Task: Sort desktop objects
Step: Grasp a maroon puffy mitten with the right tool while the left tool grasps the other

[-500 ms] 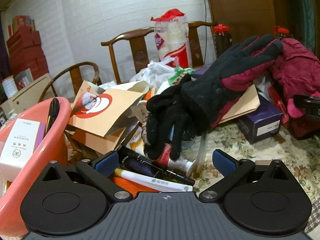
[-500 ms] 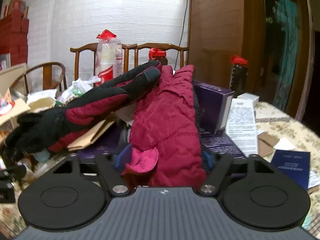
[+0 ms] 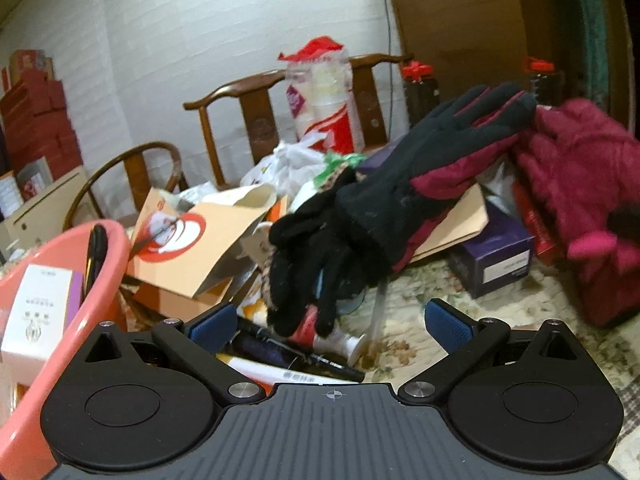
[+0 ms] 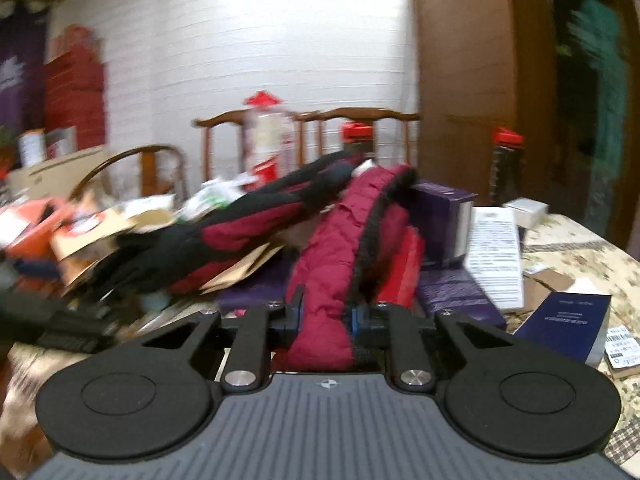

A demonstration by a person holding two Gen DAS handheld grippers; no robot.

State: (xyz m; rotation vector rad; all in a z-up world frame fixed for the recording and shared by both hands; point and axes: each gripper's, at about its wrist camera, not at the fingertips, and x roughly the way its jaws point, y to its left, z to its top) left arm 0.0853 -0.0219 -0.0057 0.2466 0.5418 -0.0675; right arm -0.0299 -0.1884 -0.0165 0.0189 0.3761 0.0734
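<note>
On the flower-patterned tablecloth [image 3: 420, 280], clutter spreads around one landmark, the black-and-maroon glove [image 3: 404, 184] lying slantwise across the heap. Largest of the pile, a pink plastic basin [image 3: 106, 256] shows only to the left wrist camera, far left of that glove, with a white carton [image 3: 38, 312] standing inside it. A printed brown paper bag [image 3: 200, 248] lies between basin and glove. Right of the glove's fingertips lies its maroon quilted mate [image 4: 332, 264], and the two views differ here: from the left wrist it is only a crumpled mound [image 3: 580, 184] at the frame edge, while the right wrist camera shows the right gripper [image 4: 325, 316] clenched on its cuff end, the blue pads pressing the fabric from both sides, the jaws having just been closing onto it. A purple box [image 3: 496, 252] sits below the landmark glove's palm side. Only the right wrist view shows a white printed slip [image 4: 494, 256] and a dark blue booklet [image 4: 560, 328], both well to the right of the gloves. Under the glove's cuff a smaller black knit glove [image 3: 308, 264] droops over pens [image 3: 288, 356]. The left gripper [image 3: 328, 320] hangs spread wide just in front of those pens, nothing between its pads.
</note>
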